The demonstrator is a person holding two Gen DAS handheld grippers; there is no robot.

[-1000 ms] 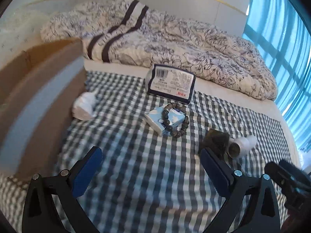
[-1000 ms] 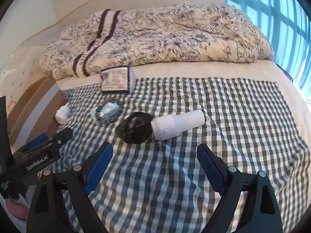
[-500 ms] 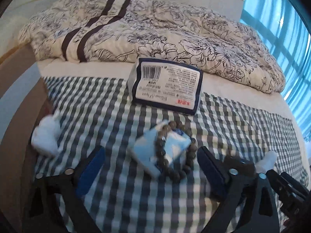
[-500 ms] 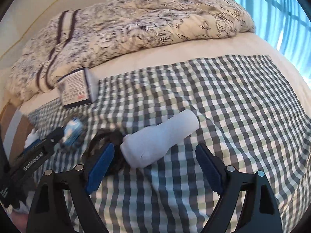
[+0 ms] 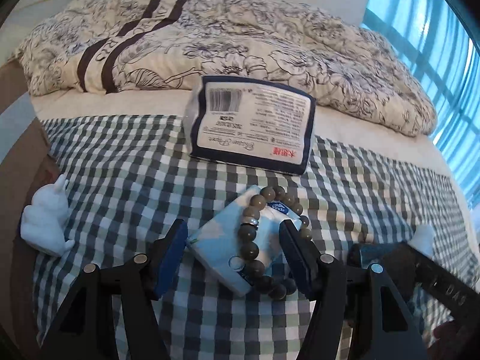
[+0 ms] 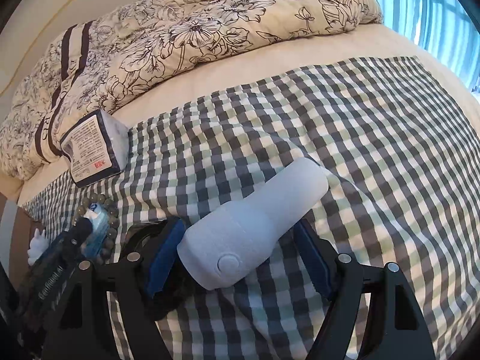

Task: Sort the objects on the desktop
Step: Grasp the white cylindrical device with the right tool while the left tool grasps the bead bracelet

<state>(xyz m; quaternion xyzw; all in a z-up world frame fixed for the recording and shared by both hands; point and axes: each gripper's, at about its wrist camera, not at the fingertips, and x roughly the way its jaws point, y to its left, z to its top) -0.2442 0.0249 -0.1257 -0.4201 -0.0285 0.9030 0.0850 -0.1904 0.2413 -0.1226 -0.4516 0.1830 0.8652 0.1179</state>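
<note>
A light-blue tissue pack (image 5: 222,249) lies on the checked cloth (image 5: 120,174) with a grey bead bracelet (image 5: 251,207) draped over it. My left gripper (image 5: 234,249) is shut on the pack, one blue pad against each side. A white bottle-shaped device (image 6: 252,231) with a round button lies on the same cloth (image 6: 360,138). My right gripper (image 6: 240,240) is shut on its thick end. A black bundle (image 6: 162,294) sits against the device's left side, partly hidden behind the left finger.
A large navy-edged tissue packet (image 5: 252,132) stands at the cloth's far edge. A white figurine (image 5: 45,225) sits at the left, beside a brown cardboard box (image 5: 18,126). A floral duvet (image 5: 240,39) is heaped behind. A blue-lit window (image 5: 450,60) is at the right.
Both grippers moved forward and down onto the bed. The left jaws narrowed onto the tissue pack, and the right jaws narrowed onto the white device.
</note>
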